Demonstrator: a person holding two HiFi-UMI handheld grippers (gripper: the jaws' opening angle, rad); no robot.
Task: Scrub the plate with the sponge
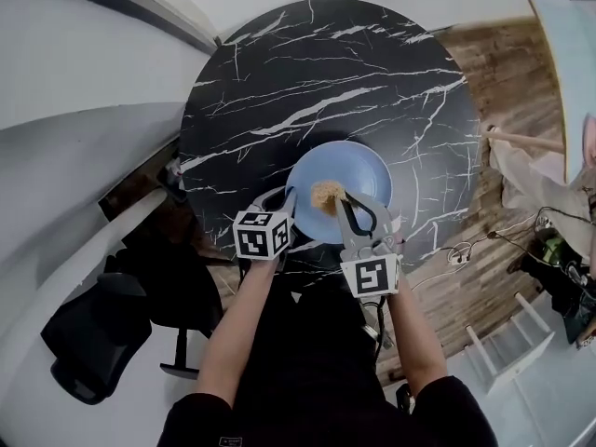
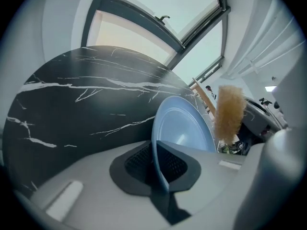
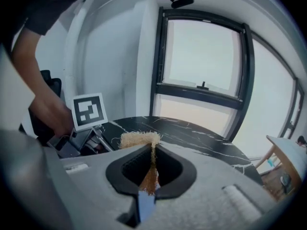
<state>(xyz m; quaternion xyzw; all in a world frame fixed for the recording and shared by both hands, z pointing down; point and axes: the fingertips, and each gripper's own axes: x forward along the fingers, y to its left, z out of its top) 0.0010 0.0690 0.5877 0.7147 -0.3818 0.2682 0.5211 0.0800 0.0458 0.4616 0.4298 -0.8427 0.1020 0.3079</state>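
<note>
A light blue plate (image 1: 349, 170) lies on the round black marble table (image 1: 279, 82), near its front edge. My left gripper (image 1: 287, 201) is at the plate's left rim. In the left gripper view the plate (image 2: 184, 126) runs edge-on between the two pads, and the left gripper (image 2: 158, 164) is shut on its rim. My right gripper (image 1: 343, 198) holds a tan fibrous sponge (image 1: 326, 196) over the middle of the plate. The right gripper view shows the sponge (image 3: 139, 139) pinched between the pads of the right gripper (image 3: 152, 169). Whether the sponge touches the plate I cannot tell.
A black office chair (image 1: 102, 333) stands at the left by a white wall. Wooden floor, cables (image 1: 466, 250) and a white rack (image 1: 507, 343) lie to the right of the table. A large window (image 3: 201, 56) is behind the table.
</note>
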